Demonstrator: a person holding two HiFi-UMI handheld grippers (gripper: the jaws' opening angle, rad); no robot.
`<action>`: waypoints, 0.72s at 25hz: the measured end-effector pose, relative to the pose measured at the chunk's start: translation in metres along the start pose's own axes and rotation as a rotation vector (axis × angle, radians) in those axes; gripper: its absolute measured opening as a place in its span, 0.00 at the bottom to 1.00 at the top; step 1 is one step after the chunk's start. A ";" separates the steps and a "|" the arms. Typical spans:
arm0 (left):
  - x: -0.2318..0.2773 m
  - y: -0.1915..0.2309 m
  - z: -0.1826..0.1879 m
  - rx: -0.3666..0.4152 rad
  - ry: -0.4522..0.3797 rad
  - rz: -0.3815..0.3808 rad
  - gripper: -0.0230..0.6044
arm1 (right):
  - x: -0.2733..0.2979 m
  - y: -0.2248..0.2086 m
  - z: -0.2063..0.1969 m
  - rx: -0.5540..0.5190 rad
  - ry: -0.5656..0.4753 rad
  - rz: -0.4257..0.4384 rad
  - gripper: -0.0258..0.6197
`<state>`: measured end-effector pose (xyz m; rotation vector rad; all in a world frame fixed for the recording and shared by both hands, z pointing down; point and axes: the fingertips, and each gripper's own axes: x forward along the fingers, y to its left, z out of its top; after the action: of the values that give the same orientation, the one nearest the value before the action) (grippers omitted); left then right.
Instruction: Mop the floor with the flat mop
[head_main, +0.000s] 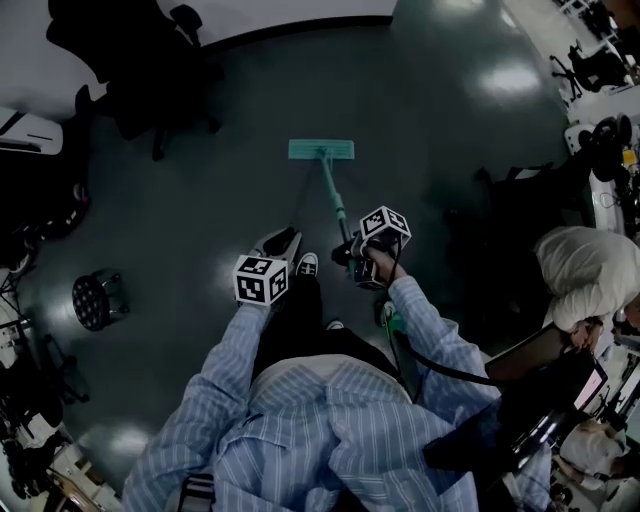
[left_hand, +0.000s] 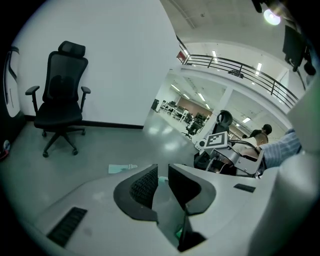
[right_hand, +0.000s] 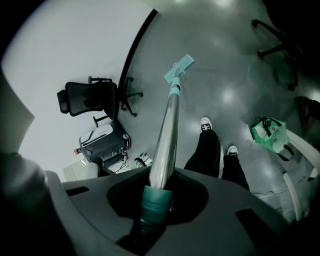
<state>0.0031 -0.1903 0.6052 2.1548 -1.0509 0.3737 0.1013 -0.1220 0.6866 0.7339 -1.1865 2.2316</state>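
Striped sleeves (head_main: 215, 390) reach over a dark, glossy floor (head_main: 450, 130). Flat mop (head_main: 322, 150) — teal pad lying flat ahead of the shoes (head_main: 307, 264), silver pole, teal grip — is clamped by the right gripper (right_hand: 152, 210). Left gripper (left_hand: 162, 185) gapes narrowly, empty.

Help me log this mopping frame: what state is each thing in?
mop head: flat on the floor.
mop handle: tilted, gripped at its teal end.
right claw: shut on the mop handle.
left claw: open, empty.
office chair: upright, unoccupied.
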 end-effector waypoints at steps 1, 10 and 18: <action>0.003 0.008 0.006 -0.004 -0.001 0.002 0.15 | 0.000 0.008 0.011 0.000 -0.002 -0.002 0.13; 0.025 0.067 0.055 -0.041 -0.020 0.049 0.15 | -0.008 0.063 0.103 -0.031 -0.005 -0.045 0.13; 0.030 0.108 0.056 -0.098 0.002 0.080 0.15 | -0.004 0.113 0.187 -0.031 -0.055 -0.029 0.13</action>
<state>-0.0641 -0.2931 0.6309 2.0304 -1.1332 0.3540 0.0727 -0.3374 0.7070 0.7990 -1.2265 2.1771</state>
